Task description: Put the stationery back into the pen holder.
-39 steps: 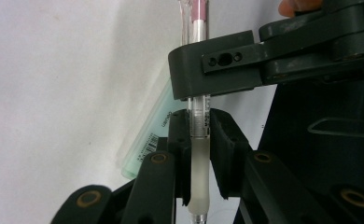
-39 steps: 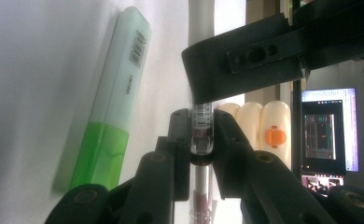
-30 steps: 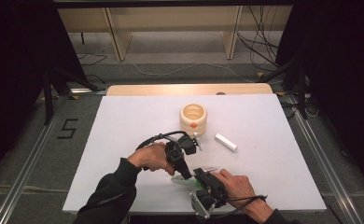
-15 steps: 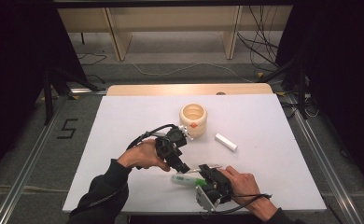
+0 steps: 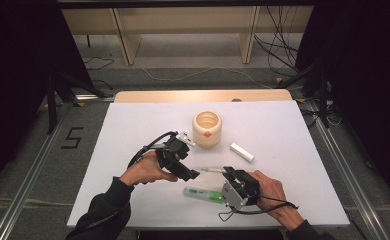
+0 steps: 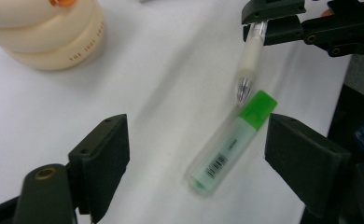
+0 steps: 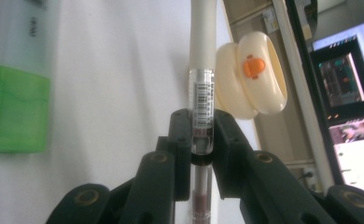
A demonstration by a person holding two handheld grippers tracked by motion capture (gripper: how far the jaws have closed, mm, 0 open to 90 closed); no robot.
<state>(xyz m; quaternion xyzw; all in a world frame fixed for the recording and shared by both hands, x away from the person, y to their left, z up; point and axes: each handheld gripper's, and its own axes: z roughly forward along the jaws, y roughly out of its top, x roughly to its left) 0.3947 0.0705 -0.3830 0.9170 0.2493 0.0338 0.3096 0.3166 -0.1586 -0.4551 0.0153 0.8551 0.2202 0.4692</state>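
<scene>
At a white table (image 5: pixel 133 130), the right gripper (image 7: pixel 202 140) clamps a clear pen (image 7: pixel 202 107) between its two black jaws, the pads pressed tight on the barrel just below the barcode label, the white grip section pointing away from the jaws. Seen from the left gripper view, that pen (image 6: pixel 250 60) hangs tip-down from the right gripper (image 6: pixel 271 21), its point just above the green cap of a highlighter (image 6: pixel 231 142) that lies flat on the tabletop. The left gripper (image 6: pixel 196 158) has just been opening its jaws; they now stand wide apart on either side of the highlighter without touching it, nothing gripped between them. In the high view the left gripper (image 5: pixel 190 172) sits near the tip of the pen (image 5: pixel 210 170), with the highlighter (image 5: pixel 203 194) just below it and the right gripper (image 5: pixel 230 175) beside its green end. A cream ringed holder (image 5: pixel 207 129) with an orange dot stands beyond the highlighter, and a small white block (image 5: pixel 242 152) lies to the holder's right.
</scene>
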